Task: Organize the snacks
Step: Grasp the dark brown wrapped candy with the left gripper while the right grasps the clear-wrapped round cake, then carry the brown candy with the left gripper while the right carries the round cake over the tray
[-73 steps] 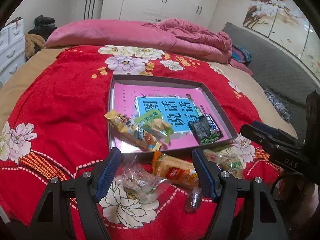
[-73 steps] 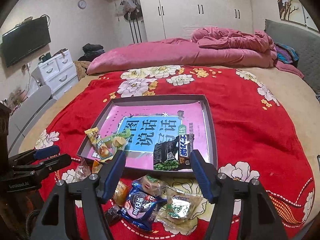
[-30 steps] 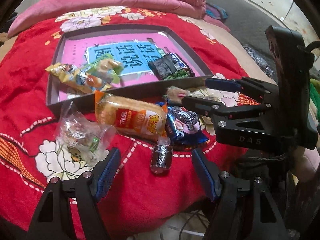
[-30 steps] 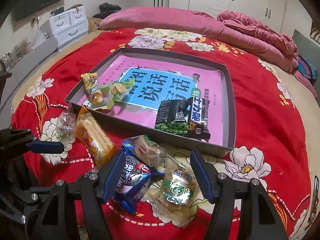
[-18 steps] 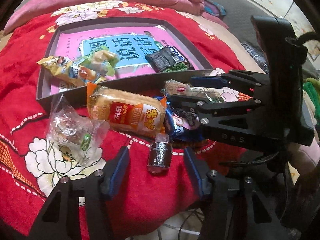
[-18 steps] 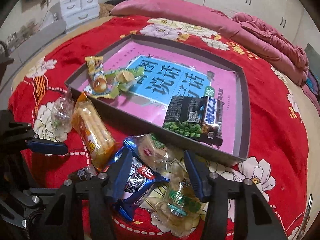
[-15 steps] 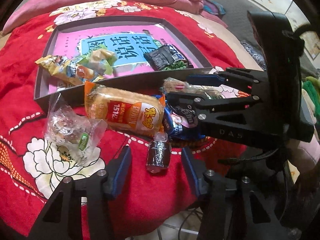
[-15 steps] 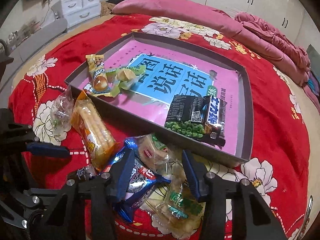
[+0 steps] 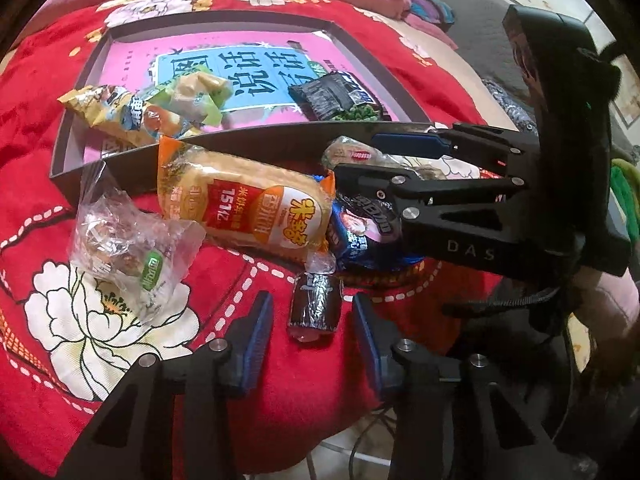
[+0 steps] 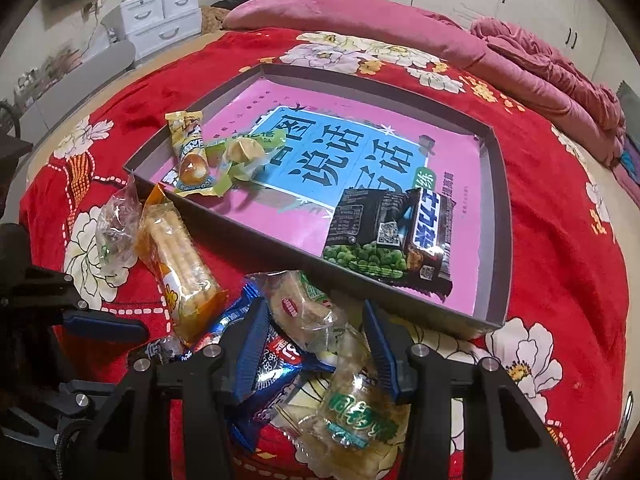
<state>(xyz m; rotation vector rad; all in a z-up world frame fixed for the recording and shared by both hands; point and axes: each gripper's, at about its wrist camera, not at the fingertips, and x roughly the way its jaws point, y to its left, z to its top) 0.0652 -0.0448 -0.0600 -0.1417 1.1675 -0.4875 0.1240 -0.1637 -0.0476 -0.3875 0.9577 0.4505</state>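
Both pairs of jaws have narrowed sharply over the last second, and each now brackets a snack on the red blanket (image 9: 400, 52) in front of the box (image 10: 492, 216). The left gripper (image 9: 312, 332) is closing on the small dark foil-wrapped candy (image 9: 314, 306), which lies lengthwise between its blue pads; a sliver of blanket shows on either side, so the pads do not seem to press on it yet, and a second ago the same candy sat in a far wider gap. Just ahead of those fingertips lies the orange rice-cracker pack (image 9: 248, 208), and ahead and to their left the clear crinkled bag (image 9: 128, 248). The right gripper (image 10: 316, 344) has drawn in to less than half its span and now holds that width; between its pads lies the clear-wrapped pastry (image 10: 308, 312). The left pad sits over the blue cookie packet (image 10: 272, 360) and the green-labelled clear packet (image 10: 356, 424) lies beneath and behind the fingertips. Whether the right pads truly pinch the pastry I cannot tell. Beyond both sets of fingertips the box already carries the yellow and green sweets (image 10: 216, 156) and the black pea packet (image 10: 380, 232). I judge this a double pick about to complete, with lifts over the near wall to follow.
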